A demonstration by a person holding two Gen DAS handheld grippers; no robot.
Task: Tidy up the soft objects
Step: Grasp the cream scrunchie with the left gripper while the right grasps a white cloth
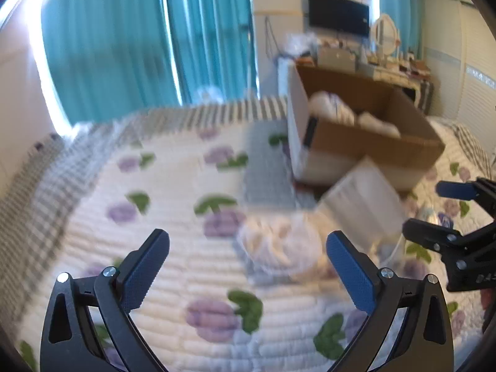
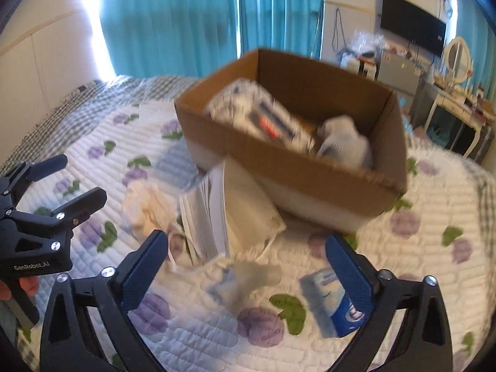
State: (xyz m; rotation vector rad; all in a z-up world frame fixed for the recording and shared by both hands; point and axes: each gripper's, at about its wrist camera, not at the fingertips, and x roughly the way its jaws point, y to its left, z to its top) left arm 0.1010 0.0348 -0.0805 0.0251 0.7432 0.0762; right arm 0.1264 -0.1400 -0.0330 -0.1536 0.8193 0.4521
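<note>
Both grippers, left [image 1: 248,266] and right [image 2: 248,266], gape wide over the floral quilt [image 2: 192,334]; teal curtains [image 2: 173,18] behind, cream bundle [image 1: 279,245] just ahead of left's fingertips.

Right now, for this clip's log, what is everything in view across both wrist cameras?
Cardboard box: one, brown, on the bed, open.
Printed pack: one, white and blue, inside the box.
White bundle: one, inside the box, right side.
Stack of white sheets: one, leaning against the box front.
Cream bagged item: one, on the quilt, left of the stack.
Blue pack: one, on the quilt by the right tool.
Quilt: one, white with purple flowers.
Curtains: teal, behind.
Left tool: open, empty.
Right tool: open, empty.
</note>
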